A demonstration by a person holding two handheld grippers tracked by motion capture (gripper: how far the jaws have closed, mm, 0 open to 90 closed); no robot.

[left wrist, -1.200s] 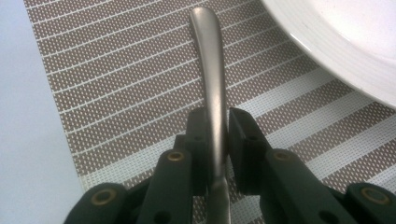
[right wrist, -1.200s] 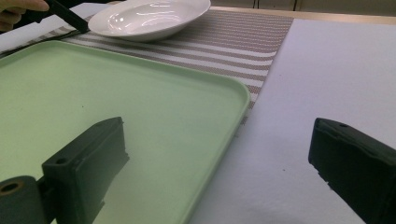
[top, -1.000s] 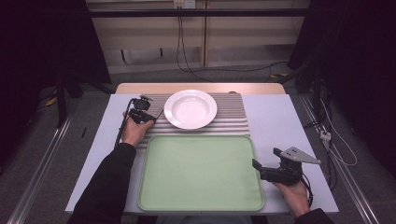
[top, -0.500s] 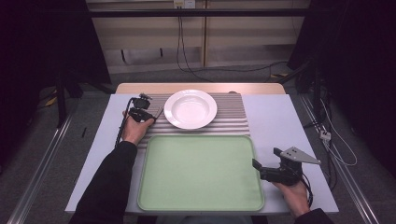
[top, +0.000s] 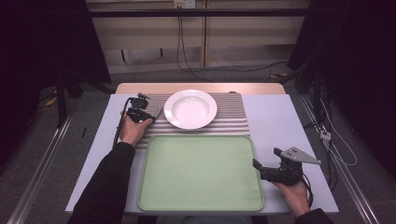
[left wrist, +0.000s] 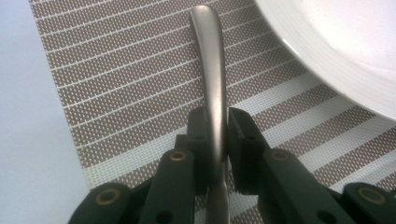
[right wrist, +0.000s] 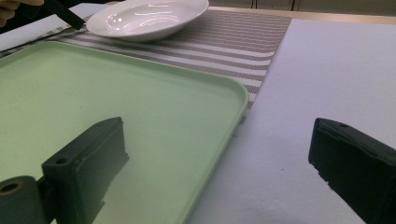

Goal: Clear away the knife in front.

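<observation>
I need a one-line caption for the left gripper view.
Left gripper clamps a metal utensil handle above a striped placemat, beside a white plate.

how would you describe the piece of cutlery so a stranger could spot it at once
Start at the brown and white striped placemat at the table's far side, with the round white plate on it. Just left of that plate a slim grey metal cutlery handle is clamped in the left gripper. It is the only metal item there.
</observation>
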